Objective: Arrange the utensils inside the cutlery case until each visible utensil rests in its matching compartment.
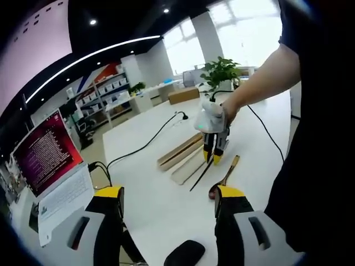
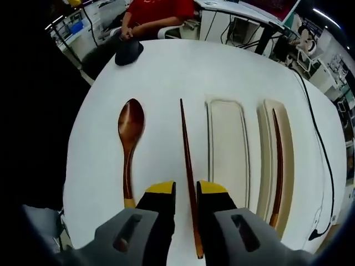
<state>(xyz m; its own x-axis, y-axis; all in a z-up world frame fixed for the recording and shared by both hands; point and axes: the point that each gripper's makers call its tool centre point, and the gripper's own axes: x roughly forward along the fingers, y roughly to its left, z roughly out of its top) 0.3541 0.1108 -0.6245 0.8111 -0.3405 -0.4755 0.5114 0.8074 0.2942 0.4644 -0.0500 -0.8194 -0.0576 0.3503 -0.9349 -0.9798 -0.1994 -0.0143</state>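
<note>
Chopstick [image 2: 187, 166] between right gripper [image 2: 186, 191] jaws

From the left gripper view we look across the white table [image 1: 150, 194] from low and farther back. From the right gripper view we look steeply down, close over it. Both share the cutlery case [image 1: 183, 158] [image 2: 227, 149] and wooden spoon [image 1: 224, 176] [image 2: 130, 144].

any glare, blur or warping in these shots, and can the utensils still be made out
Left gripper view: bright windows blow out to white, the ceiling light strip bows from fisheye, and the spoon is small and soft. Right gripper view: even light, white table edges curve, spoon and both chopsticks sharp.
</note>
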